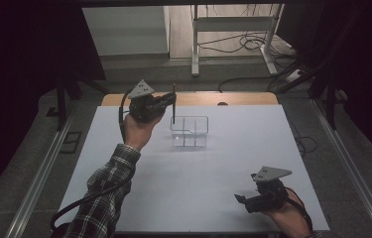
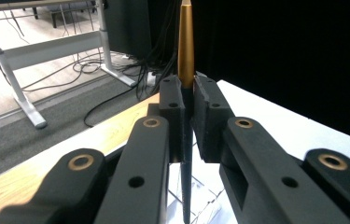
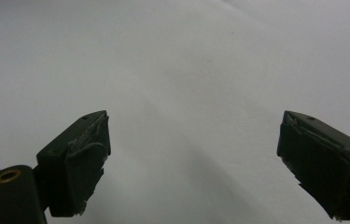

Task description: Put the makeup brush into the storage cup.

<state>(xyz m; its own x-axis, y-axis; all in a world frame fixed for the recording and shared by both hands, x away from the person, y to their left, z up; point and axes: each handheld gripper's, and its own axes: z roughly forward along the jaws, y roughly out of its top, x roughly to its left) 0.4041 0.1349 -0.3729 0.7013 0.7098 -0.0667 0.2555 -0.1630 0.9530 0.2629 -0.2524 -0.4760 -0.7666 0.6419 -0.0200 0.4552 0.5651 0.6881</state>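
My left gripper (image 1: 172,103) is raised over the far left part of the white table and is shut on a thin upright pen (image 1: 173,101) with a gold upper part and a dark lower part. In the left gripper view the pen (image 2: 185,51) stands clamped between the two jaws, its dark tip pointing down toward the clear organiser (image 2: 200,200). That clear divided plastic organiser (image 1: 189,131) sits just right of the pen, and the tip hangs over its left rear corner. My right gripper (image 1: 243,201) rests low near the front right edge, jaws wide apart with nothing between them (image 3: 193,163).
A white sheet (image 1: 198,173) covers the table, with a wooden strip (image 1: 233,98) showing along the far edge. Beyond it stand a white desk frame (image 1: 233,29) and loose cables (image 1: 253,44) on the floor. Metal rails (image 1: 39,173) run along both sides.
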